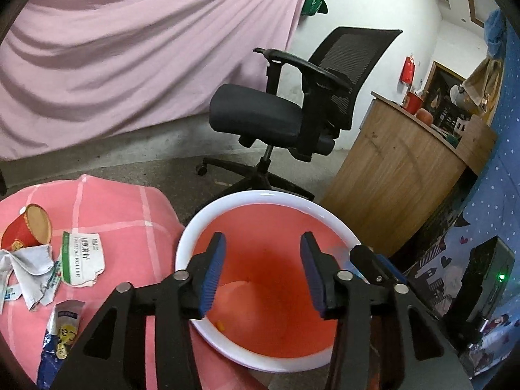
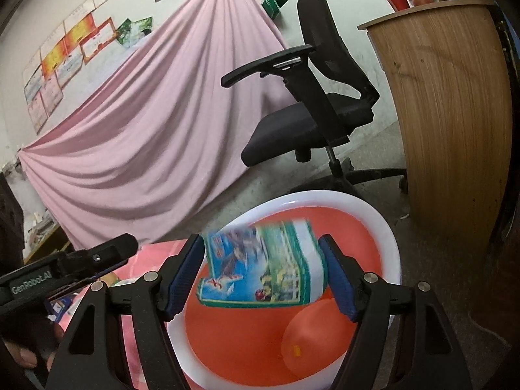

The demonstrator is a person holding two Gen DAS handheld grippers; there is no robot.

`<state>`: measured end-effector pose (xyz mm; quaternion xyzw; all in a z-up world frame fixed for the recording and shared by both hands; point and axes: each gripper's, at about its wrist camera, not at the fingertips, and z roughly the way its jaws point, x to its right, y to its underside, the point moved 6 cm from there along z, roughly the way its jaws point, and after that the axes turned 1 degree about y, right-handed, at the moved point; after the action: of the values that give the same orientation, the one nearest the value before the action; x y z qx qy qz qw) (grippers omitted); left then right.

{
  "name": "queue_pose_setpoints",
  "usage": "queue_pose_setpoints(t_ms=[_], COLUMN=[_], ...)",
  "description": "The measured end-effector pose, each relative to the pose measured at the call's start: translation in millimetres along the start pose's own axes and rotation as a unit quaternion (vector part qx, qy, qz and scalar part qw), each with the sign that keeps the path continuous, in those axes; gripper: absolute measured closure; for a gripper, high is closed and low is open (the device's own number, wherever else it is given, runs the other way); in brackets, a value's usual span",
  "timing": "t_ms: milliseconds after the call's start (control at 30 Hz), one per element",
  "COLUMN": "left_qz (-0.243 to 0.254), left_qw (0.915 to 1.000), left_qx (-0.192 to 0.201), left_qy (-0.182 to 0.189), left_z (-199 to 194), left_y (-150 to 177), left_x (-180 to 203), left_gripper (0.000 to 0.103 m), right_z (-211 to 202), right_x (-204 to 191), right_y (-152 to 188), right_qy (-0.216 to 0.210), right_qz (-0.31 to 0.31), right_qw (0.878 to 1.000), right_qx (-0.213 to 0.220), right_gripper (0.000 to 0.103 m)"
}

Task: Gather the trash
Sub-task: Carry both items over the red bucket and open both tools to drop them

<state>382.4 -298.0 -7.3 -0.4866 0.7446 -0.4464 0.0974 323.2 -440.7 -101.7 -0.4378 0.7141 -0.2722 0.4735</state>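
Right gripper (image 2: 261, 273): jaws set fairly wide, with a colourful printed wrapper (image 2: 263, 265) between the blue pads. The wrapper is motion-blurred; whether it is pinched or already falling free cannot be told.
Wrapper position: directly over the mouth of the bin (image 2: 388, 243), a red bucket with a white rim, seen from above.
Left gripper (image 1: 263, 276): jaws spread wide, nothing between them. It is held over the bin opening, toward the rim at 9 o'clock.
Bin contents: mostly bare red floor in both views; one small yellow-orange scrap (image 1: 220, 325) is noted near 7 o'clock in the left view.
Remaining trash: on the pink checked cloth (image 1: 123, 214) at 9 o'clock of the bin lie a tipped red paper cup (image 1: 27, 229), a crumpled white paper (image 1: 31, 261) touching it, a torn white-and-green packet (image 1: 83, 258) just beside, and a blue-and-yellow snack wrapper (image 1: 60, 334) nearer the camera.
Progress (judged): one item at the drop stage, at least four not yet collected.
Risk 1: a light wrapper may drift in falling and land on the rim or the floor, if let go off-centre.
Risk 2: the wrapper may cling to a ribbed pad, so that a withdrawal would carry it out again.
Risk 3: the two tools sit close over one opening; a sideways move by either could knock the other or tip the bin.
Risk 4: the flat packet lies flush on soft cloth, so cloth could be pinched with it.
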Motion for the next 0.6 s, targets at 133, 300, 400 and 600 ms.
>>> queue_pose_setpoints(t_ms=[133, 300, 400, 600], left_qz=[-0.002, -0.001, -0.002, 0.011], left_qw=[0.9998, 0.9972, 0.9939, 0.9777], left_qx=[0.016, 0.061, 0.092, 0.172], left_qy=[-0.013, -0.043, -0.061, -0.12], left_z=[-15.6, -52.0, -77.3, -138.9], left_y=[0.2, 0.9, 3.7, 18.7], left_x=[-8.4, -23.0, -34.3, -58.7], left_gripper=[0.056, 0.038, 0.025, 0.004], right_z=[-2.4, -14.7, -30.6, -59.8], right_x=[-7.2, -31.3, -49.5, -89.9], right_y=[-2.2, -7.0, -11.1, -11.8], right_qy=[-0.002, -0.01, -0.018, -0.051], right_qz=[-0.004, -0.033, -0.058, -0.106], right_qw=[1.0, 0.999, 0.995, 0.982], right_qx=[0.007, 0.034, 0.075, 0.145], right_gripper=[0.022, 0.012, 0.0, 0.0])
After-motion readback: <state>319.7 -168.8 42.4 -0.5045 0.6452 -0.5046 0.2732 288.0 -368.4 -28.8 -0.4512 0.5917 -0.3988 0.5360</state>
